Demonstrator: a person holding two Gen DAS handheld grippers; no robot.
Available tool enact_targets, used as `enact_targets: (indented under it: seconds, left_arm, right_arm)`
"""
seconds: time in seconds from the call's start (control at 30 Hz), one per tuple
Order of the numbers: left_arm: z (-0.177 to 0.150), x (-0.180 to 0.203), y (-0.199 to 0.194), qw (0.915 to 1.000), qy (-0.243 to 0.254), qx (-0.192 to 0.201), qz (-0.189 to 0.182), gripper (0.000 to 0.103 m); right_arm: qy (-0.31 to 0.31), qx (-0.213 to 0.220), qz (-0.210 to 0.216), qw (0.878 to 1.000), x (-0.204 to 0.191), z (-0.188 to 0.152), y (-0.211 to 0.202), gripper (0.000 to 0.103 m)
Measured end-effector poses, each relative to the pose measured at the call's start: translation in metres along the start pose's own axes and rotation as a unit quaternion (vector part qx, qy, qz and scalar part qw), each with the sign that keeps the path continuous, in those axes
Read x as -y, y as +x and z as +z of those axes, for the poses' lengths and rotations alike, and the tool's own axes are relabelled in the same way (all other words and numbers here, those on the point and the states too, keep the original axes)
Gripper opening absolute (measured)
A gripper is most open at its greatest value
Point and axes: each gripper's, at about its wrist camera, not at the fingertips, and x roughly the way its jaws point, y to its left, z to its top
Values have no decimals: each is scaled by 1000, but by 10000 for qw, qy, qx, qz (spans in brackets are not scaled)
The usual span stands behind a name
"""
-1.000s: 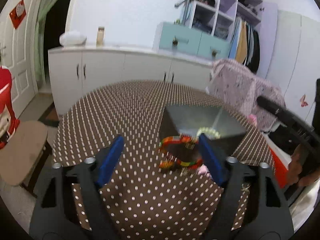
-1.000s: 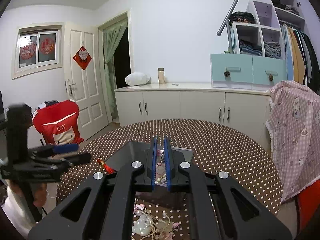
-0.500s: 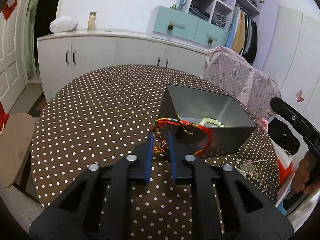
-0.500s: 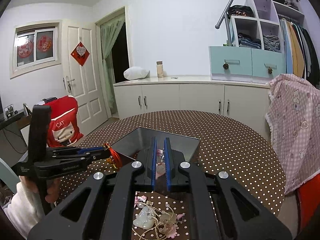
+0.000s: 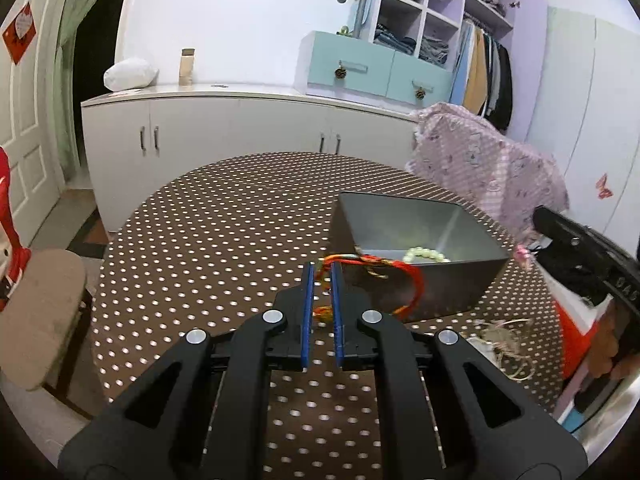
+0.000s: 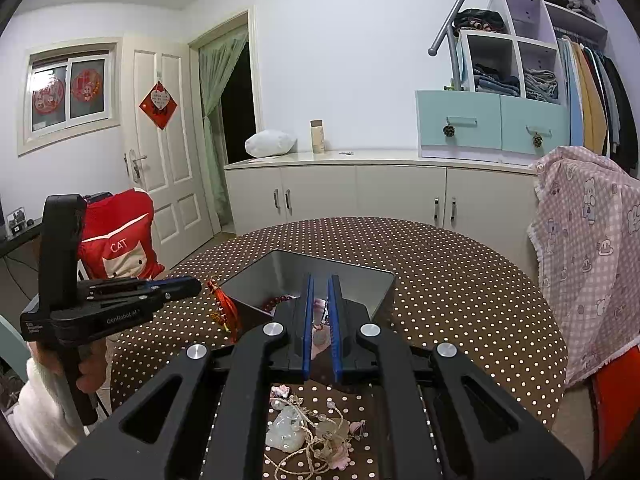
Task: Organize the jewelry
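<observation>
My left gripper is shut on a red and multicoloured cord bracelet, held above the table just in front of the near left corner of the grey metal box. A pale green bead bracelet lies inside the box. In the right wrist view the left gripper holds the red bracelet beside the box. My right gripper is shut on a small pinkish piece of jewelry over the box's near edge. Dark red beads lie in the box.
A tangle of jewelry with a white jade pendant and cords lies on the polka-dot tablecloth below my right gripper; it also shows in the left wrist view. A pink covered chair stands right, a red chair left.
My left gripper closed on the red cord bracelet and lifted it off the table toward the box. My right gripper stayed shut and moved little.
</observation>
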Motion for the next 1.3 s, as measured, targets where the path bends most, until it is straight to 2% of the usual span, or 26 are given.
enact_targets:
  seconds: [0.17,0.27,0.3,0.33,0.37,0.4,0.43,0.53,0.63,1.0,1.17,1.23,1.3]
  left_arm:
    - [2,-6,19,9994,73,-327,49,9]
    - [4,-7,19,9993,125,-312,-131,10]
    - [4,-7,18,9992,170,-299,-195,14]
    - [3,-7,16,9990,236,-291,-242,41]
    - [2,-7,14,9990,276,-245,-260,82]
    - [0,-6,10,9991,300,-130,-270,83]
    - [0,-6,6,9989,349,-21,-315,83]
    - [2,-6,9,9987,393,-54,-333,83]
    - [5,-6,17,9984,458,-169,-279,72]
    - [4,-15,16,9974,689,-162,-152,64]
    - [5,-8,35,9955,834,-398,-188,43]
    - [4,-6,37,9941,923,-489,-288,37]
    - [5,-6,35,9934,990,-440,-380,35]
  right_arm:
    - [-12,-9,2,10000,-2,-1,0,6]
    - [-18,-49,-35,10000,-1,-1,2,6]
    - [-9,-61,-48,10000,0,-1,3,6]
    - [-3,-68,-53,10000,0,0,3,6]
    - [5,-81,-63,9999,1,0,4,6]
    - [8,-90,-74,9999,1,-1,4,6]
    - [11,-99,-83,9999,1,-1,5,6]
    - [51,-140,-94,9998,1,-2,8,6]
    - [39,-171,-76,9998,0,-2,10,6]
    - [-23,-223,-111,9997,-1,-1,12,6]
    - [-38,-271,-79,9996,-5,-2,17,6]
    - [-69,-279,-59,9996,-6,-2,17,6]
    - [-60,-275,-43,9996,-5,-1,19,6]
